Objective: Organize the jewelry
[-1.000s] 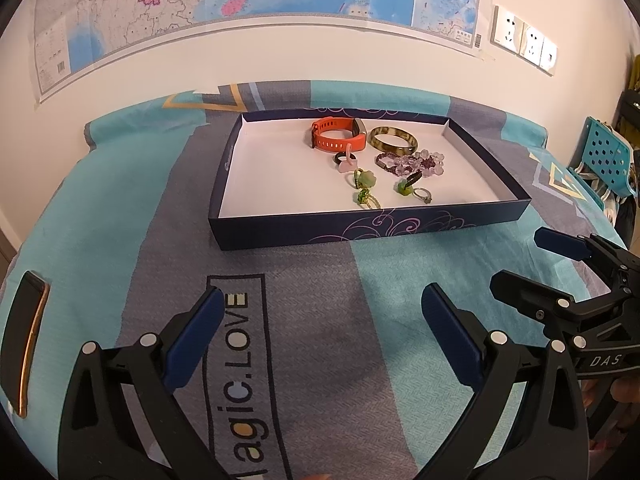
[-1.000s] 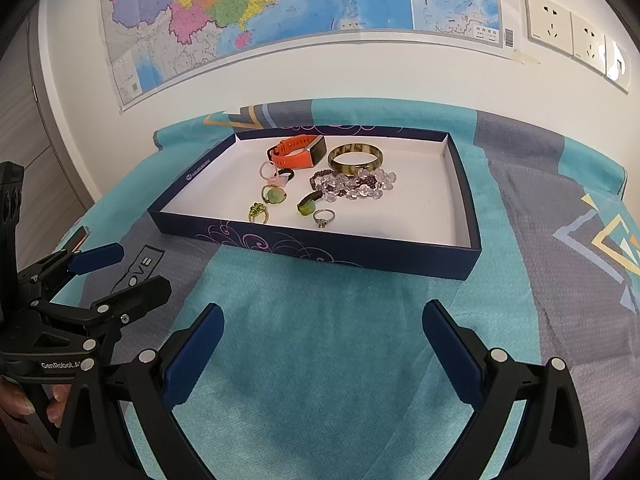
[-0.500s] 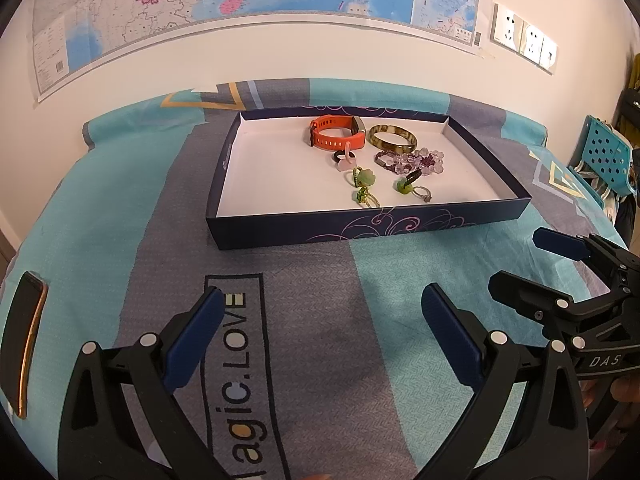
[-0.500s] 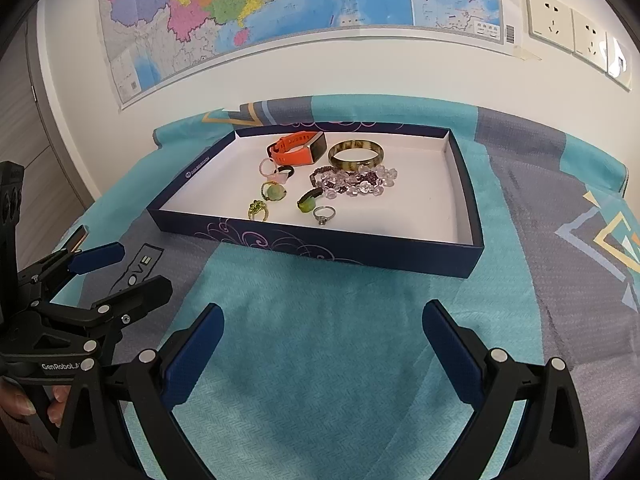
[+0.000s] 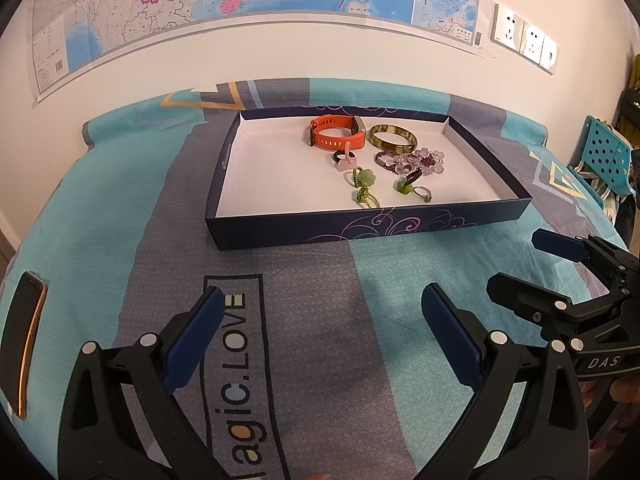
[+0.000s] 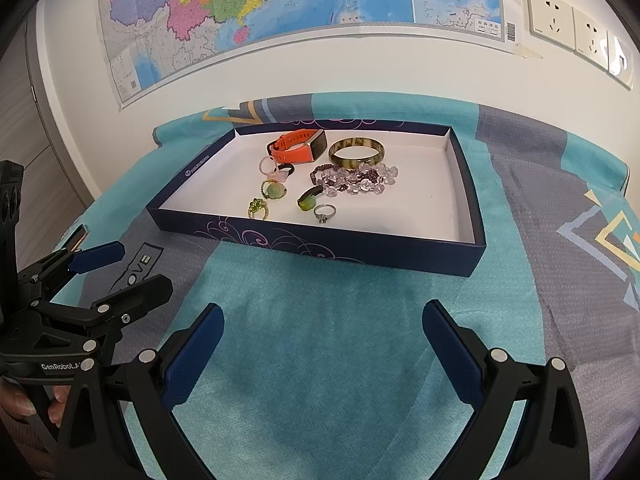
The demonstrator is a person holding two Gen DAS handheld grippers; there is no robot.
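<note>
Phone (image 5: 24,340) beside left tool (image 5: 320,320), map (image 6: 280,8) behind

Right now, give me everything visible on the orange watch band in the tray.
The orange watch band is a rubbery-looking strap with a row of holes, closed into a loop and resting on its edge. A dark rectangular face with a pale frame sits on one side. It lies toward the far wall of the navy tray, on the white floor, left of the green bangle. A pale pink ring lies just in front; contact is unclear. Neither gripper is near it.
</note>
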